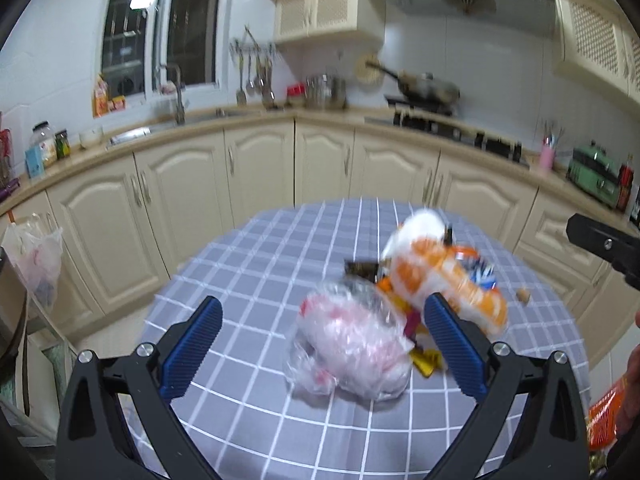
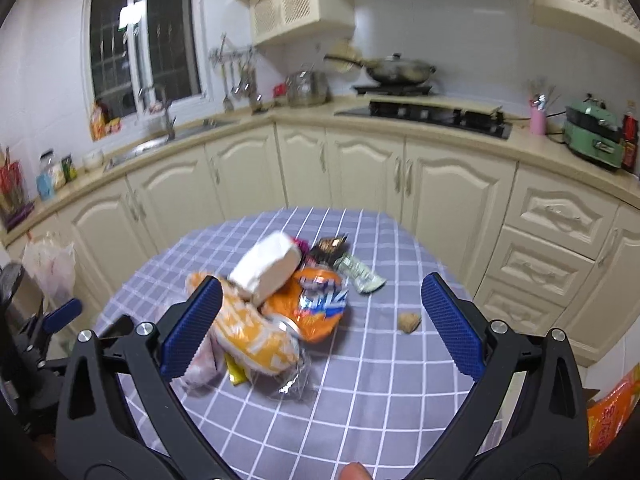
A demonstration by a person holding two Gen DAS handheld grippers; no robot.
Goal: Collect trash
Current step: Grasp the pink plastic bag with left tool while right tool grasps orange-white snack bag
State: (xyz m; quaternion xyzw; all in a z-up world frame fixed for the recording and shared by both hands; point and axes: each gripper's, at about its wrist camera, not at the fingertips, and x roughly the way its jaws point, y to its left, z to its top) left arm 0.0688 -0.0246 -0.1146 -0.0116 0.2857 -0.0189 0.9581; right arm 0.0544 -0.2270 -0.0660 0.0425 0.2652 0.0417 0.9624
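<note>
The trash pile lies at the middle of the right wrist frame on a round counter under a blue-grey cloth with a white grid: a crinkled clear plastic bag, a glossy orange snack bag and a soft white block-shaped pack. An orange-and-white wrapper runs long from upper left to lower right. The left tool and right tool, with ribbed blue pads, both stand wide apart and empty.

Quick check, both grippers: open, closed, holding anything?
Left gripper: open, holding nothing, above the clear plastic bag.
Right gripper: open, holding nothing, above the trash pile.
</note>
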